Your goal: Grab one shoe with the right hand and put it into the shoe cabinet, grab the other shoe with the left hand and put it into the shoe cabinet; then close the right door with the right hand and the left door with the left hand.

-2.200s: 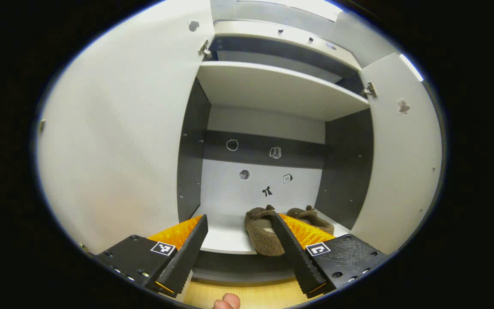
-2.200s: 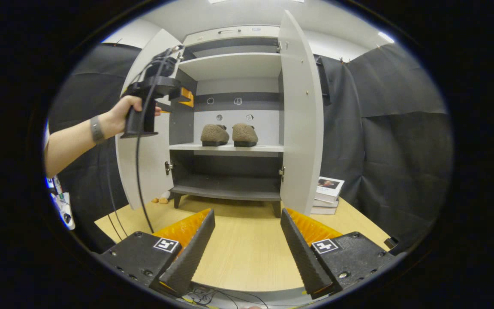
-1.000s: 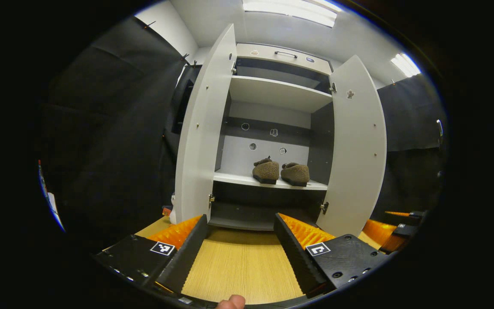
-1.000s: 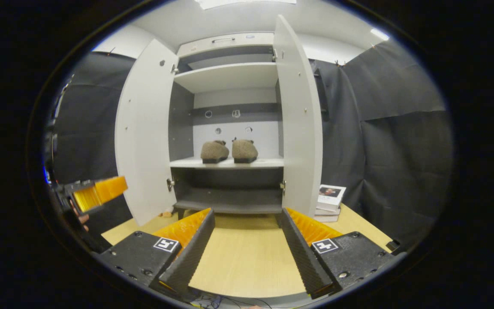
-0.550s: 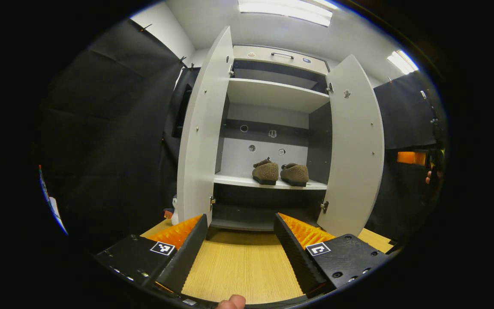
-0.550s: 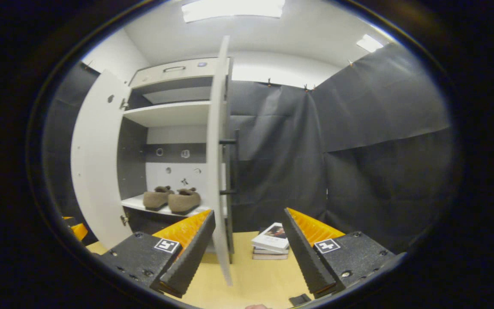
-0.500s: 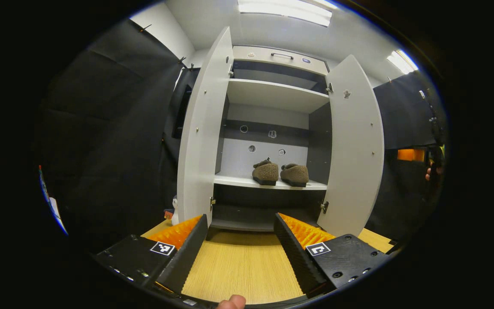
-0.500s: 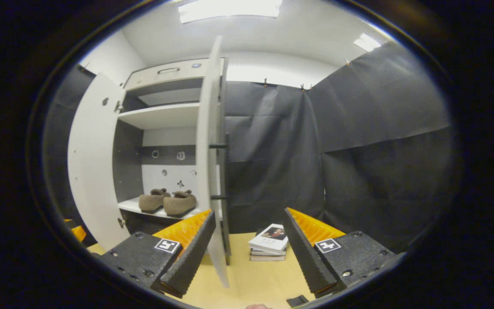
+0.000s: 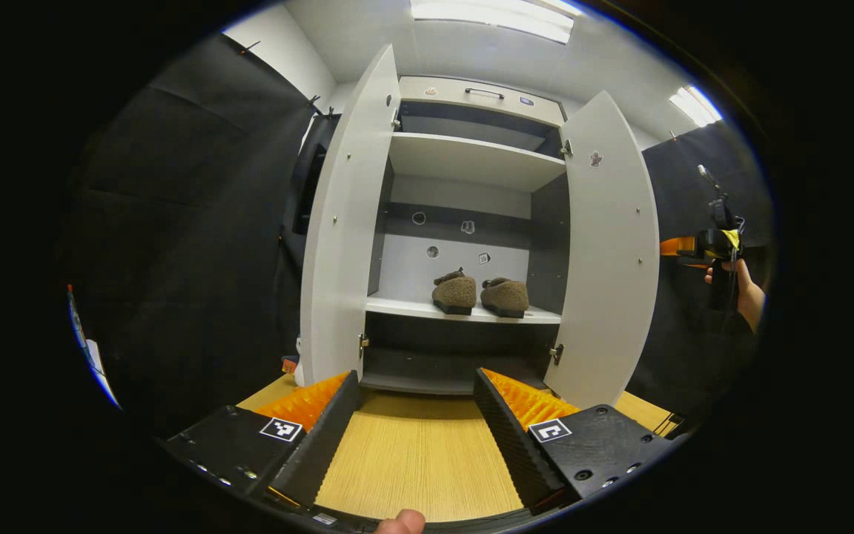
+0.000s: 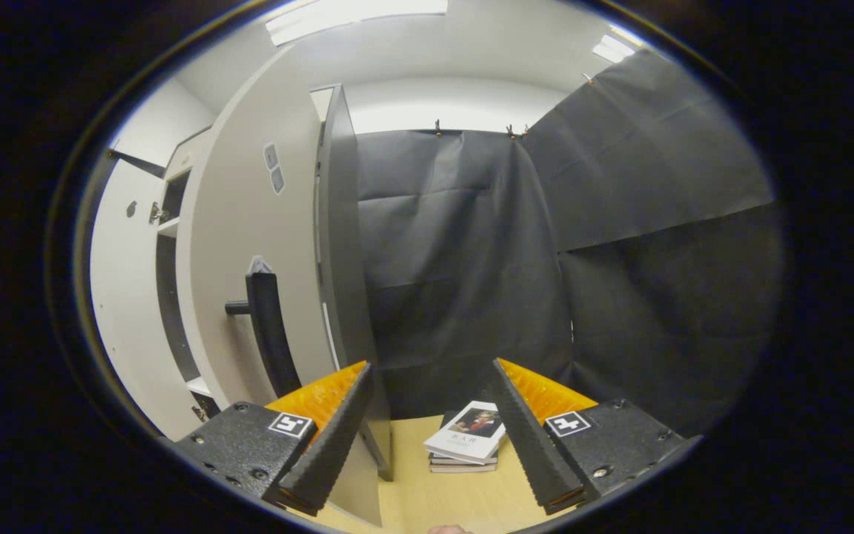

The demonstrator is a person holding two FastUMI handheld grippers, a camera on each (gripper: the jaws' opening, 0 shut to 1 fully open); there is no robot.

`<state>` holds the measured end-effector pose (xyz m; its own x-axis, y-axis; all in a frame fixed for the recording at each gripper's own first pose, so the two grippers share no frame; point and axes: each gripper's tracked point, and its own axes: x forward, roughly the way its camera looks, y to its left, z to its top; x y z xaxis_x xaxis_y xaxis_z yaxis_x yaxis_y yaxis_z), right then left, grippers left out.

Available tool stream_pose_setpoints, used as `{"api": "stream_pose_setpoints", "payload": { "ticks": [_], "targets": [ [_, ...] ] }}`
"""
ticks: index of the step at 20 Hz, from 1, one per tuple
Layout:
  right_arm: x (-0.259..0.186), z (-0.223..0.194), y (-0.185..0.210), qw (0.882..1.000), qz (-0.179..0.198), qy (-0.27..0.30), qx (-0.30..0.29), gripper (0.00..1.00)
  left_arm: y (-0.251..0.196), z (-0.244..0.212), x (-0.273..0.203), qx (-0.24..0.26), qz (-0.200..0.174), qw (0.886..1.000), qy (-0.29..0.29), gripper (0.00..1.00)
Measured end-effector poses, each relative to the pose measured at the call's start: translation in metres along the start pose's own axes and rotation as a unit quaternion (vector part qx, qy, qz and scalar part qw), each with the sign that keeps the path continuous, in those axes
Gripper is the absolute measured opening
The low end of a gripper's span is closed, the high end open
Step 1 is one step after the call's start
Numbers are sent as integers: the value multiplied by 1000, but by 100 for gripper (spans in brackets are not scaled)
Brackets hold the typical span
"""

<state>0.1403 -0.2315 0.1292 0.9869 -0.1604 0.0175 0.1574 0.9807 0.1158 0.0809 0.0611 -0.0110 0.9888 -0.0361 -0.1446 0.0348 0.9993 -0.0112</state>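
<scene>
Two brown fuzzy shoes [image 9: 454, 293] [image 9: 504, 295] stand side by side on the middle shelf of the white shoe cabinet [image 9: 471, 159]. Both doors hang open: the left door [image 9: 342, 222] and the right door [image 9: 608, 252]. My left gripper [image 9: 415, 377] is open and empty over the wooden table, well in front of the cabinet. In the left gripper view the right gripper [image 9: 683, 247] sits just beyond the right door's outer side, held by a hand [image 9: 746, 293]. My right gripper [image 10: 431, 365] is open and empty, facing the right door's outer face [image 10: 249, 222] near its black handle [image 10: 267, 334].
A stack of books [image 10: 468, 437] lies on the wooden table [image 9: 416, 460] beside the cabinet's right side. Black cloth walls [image 10: 545, 259] close the booth behind and to both sides. A small object [image 9: 298, 357] sits low beside the left door.
The right gripper has swung out and around the right door, from facing the shelves to facing the door's outer side and handle. The left gripper has barely moved. Both stay open.
</scene>
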Motion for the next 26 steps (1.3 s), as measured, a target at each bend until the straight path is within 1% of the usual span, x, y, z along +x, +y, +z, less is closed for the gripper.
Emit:
{"api": "stream_pose_setpoints", "payload": {
  "ticks": [3, 4, 6, 7, 8, 9, 12, 13, 14, 15, 16, 21, 22, 23, 24, 25, 26],
  "targets": [
    [6, 4, 12, 1000, 13, -12, -13, 99, -3, 1, 3, 2, 2, 1000, 0, 95],
    [6, 5, 11, 1000, 8, -13, -23, 98, -4, 0, 3, -1, 1, 1000, 1, 95],
    [8, 6, 20, 999, 14, -12, -40, 97, -2, 0, 3, -3, 1, 1000, 2, 95],
    [7, 8, 22, 999, 17, -14, -46, 96, -1, 1, 3, -4, 2, 1000, 2, 95],
    [7, 8, 23, 998, 15, -12, -53, 92, -2, 0, 4, -5, 3, 1000, 2, 95],
    [5, 9, 21, 998, 11, -13, -61, 96, -2, 1, 4, -6, 3, 1000, 1, 95],
    [2, 11, 28, 996, 15, -11, -88, 95, 2, 1, 4, -11, 5, 1000, 1, 95],
    [0, 11, 36, 996, 23, -10, -86, 96, 2, 1, 3, -14, 5, 1000, 1, 95],
    [-3, 10, 46, 996, 37, -11, -83, 91, 3, -1, 4, -17, 6, 1000, 2, 95],
    [-4, 6, 58, 995, 53, -11, -81, 96, 3, -3, 6, -19, 6, 1000, 3, 95],
    [-7, 3, 72, 994, 68, -11, -81, 95, 4, -5, 5, -20, 6, 1000, 7, 95],
    [-2, -5, 123, 990, 112, -19, -88, 96, 15, -1, 0, -13, 19, 1000, 2, 95],
    [0, -7, 133, 989, 124, -19, -82, 91, 21, 0, -2, -11, 25, 1000, 0, 95],
    [3, -10, 144, 988, 136, -15, -76, 91, 26, 0, -4, -12, 31, 999, -1, 95],
    [6, -12, 155, 987, 147, -12, -67, 95, 30, 1, -6, -13, 37, 999, -1, 95],
    [11, -15, 165, 986, 157, -9, -59, 91, 35, 0, -7, -15, 42, 999, -1, 95],
    [16, -18, 178, 985, 163, -7, -51, 95, 40, 1, -12, -16, 49, 999, -2, 95]
  ]
}}
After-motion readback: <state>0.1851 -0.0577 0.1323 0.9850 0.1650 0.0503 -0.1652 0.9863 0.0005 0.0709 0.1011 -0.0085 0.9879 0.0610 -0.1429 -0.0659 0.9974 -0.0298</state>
